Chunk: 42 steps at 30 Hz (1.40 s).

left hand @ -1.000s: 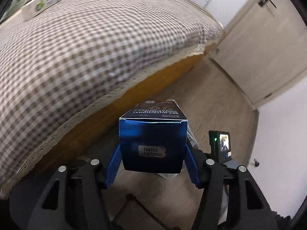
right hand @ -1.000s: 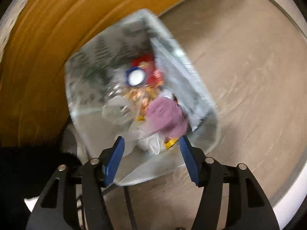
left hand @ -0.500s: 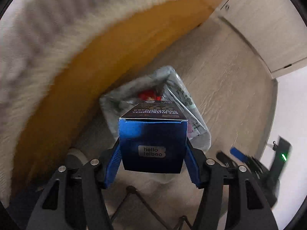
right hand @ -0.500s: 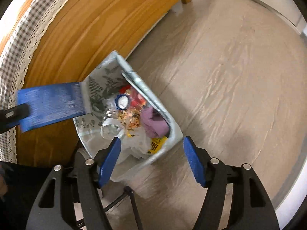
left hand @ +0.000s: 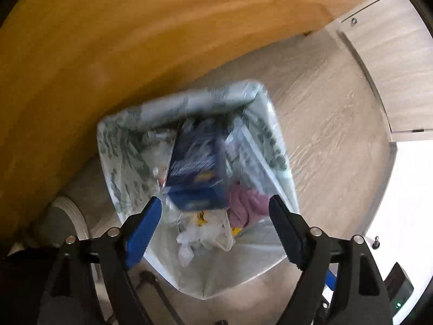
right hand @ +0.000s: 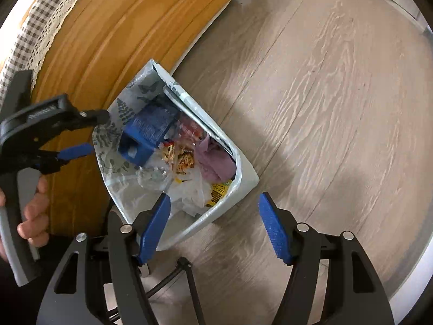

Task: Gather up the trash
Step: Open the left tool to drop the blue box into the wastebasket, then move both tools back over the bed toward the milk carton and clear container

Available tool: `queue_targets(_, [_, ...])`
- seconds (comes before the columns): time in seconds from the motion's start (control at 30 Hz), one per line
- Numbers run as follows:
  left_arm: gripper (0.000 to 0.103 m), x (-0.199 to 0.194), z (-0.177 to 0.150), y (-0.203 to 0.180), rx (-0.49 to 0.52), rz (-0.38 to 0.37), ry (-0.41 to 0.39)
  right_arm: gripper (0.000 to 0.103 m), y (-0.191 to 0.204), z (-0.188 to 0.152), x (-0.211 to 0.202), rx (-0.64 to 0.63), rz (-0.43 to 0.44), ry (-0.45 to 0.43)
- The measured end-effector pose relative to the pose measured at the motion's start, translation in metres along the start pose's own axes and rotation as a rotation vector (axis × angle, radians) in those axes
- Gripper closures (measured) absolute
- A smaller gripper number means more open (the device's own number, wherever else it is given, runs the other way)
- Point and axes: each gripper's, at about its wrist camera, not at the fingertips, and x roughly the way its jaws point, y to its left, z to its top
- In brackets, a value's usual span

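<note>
A blue carton (left hand: 196, 170) lies inside the bag-lined trash bin (left hand: 130, 168), on top of wrappers, a pink cloth (left hand: 246, 203) and white plastic. My left gripper (left hand: 215, 222) is open and empty just above the bin's near side. In the right wrist view the carton (right hand: 148, 132) sits in the bin (right hand: 246, 176), with the left gripper (right hand: 84, 132) to the bin's left, held by a hand. My right gripper (right hand: 215, 222) is open and empty above the bin's near corner.
The bin stands on a pale wood floor (right hand: 324, 108) against the orange wooden bed frame (left hand: 135, 40). A checked bedspread with a lace edge (right hand: 35, 35) hangs over the frame. A pale cabinet door (left hand: 400, 67) stands to the right.
My left gripper swung down from the bed to over the bin, opened and let go of the blue carton, which now lies in the bin. My right gripper pulled back slightly.
</note>
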Motion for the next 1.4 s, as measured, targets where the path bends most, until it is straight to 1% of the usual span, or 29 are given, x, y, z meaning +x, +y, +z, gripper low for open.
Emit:
queue_targets(0.1, [0.019, -0.019, -0.002, -0.002, 0.015, 0.020, -0.030, 0.038, 0.006, 0.000, -0.004, -0.010, 0.013, -0.013])
queue_targets(0.17, [0.019, -0.035, -0.006, -0.007, 0.054, 0.025, -0.044, 0.038, 0.009, 0.000, -0.007, -0.018, 0.016, -0.017])
queue_targets(0.27, [0.019, -0.057, -0.021, -0.007, 0.123, 0.066, -0.056, 0.038, 0.011, 0.000, -0.013, -0.023, 0.016, -0.026])
queue_targets(0.37, [0.019, -0.084, -0.033, -0.008, 0.184, 0.067, -0.084, 0.038, 0.018, 0.000, -0.024, -0.031, 0.005, -0.039])
queue_targets(0.43, [0.019, -0.109, -0.038, -0.008, 0.214, 0.044, -0.140, 0.038, 0.027, 0.002, -0.036, -0.053, -0.006, -0.060])
queue_targets(0.5, [0.019, -0.148, -0.042, -0.002, 0.216, -0.011, -0.227, 0.038, 0.038, 0.005, -0.051, -0.083, -0.018, -0.089])
queue_targets(0.53, [0.019, -0.160, -0.044, 0.002, 0.213, -0.022, -0.261, 0.038, 0.045, 0.007, -0.060, -0.100, -0.025, -0.106])
queue_targets(0.63, [0.019, -0.215, -0.053, 0.023, 0.199, -0.054, -0.401, 0.038, 0.066, 0.011, -0.079, -0.141, -0.045, -0.137])
queue_targets(0.67, [0.016, -0.228, -0.056, 0.032, 0.194, -0.061, -0.441, 0.038, 0.077, 0.012, -0.086, -0.162, -0.052, -0.151])
queue_targets(0.7, [0.014, -0.245, -0.061, 0.044, 0.181, -0.066, -0.495, 0.038, 0.089, 0.014, -0.093, -0.185, -0.061, -0.165])
queue_targets(0.8, [0.013, -0.287, -0.072, 0.083, 0.138, -0.063, -0.600, 0.038, 0.124, 0.018, -0.111, -0.244, -0.069, -0.211])
queue_targets(0.83, [0.013, -0.298, -0.074, 0.092, 0.125, -0.061, -0.618, 0.038, 0.133, 0.019, -0.114, -0.257, -0.063, -0.221])
queue_targets(0.9, [0.013, -0.326, -0.078, 0.124, 0.085, -0.058, -0.680, 0.038, 0.159, 0.019, -0.124, -0.294, -0.046, -0.245])
queue_targets(0.93, [0.013, -0.337, -0.079, 0.135, 0.066, -0.056, -0.702, 0.038, 0.180, 0.018, -0.129, -0.327, -0.037, -0.264])
queue_targets(1.0, [0.012, -0.360, -0.081, 0.165, 0.005, -0.061, -0.754, 0.038, 0.210, 0.015, -0.134, -0.374, -0.024, -0.282])
queue_targets(1.07, [0.012, -0.380, -0.080, 0.198, -0.068, -0.069, -0.801, 0.038, 0.238, 0.013, -0.136, -0.420, -0.010, -0.283])
queue_targets(1.13, [0.011, -0.394, -0.079, 0.231, -0.128, -0.068, -0.840, 0.038, 0.268, 0.010, -0.135, -0.479, -0.008, -0.282])
queue_targets(1.27, [0.011, -0.415, -0.080, 0.306, -0.299, -0.036, -0.893, 0.038, 0.328, 0.010, -0.131, -0.596, -0.016, -0.277])
queue_targets(1.3, [0.011, -0.417, -0.081, 0.322, -0.336, -0.038, -0.904, 0.031, 0.341, 0.010, -0.129, -0.615, -0.023, -0.277])
queue_targets(1.33, [0.011, -0.420, -0.082, 0.342, -0.381, -0.043, -0.914, 0.026, 0.359, 0.013, -0.127, -0.634, -0.025, -0.282])
queue_targets(1.4, [0.011, -0.429, -0.082, 0.385, -0.476, -0.051, -0.932, 0.026, 0.381, 0.019, -0.126, -0.650, -0.019, -0.289])
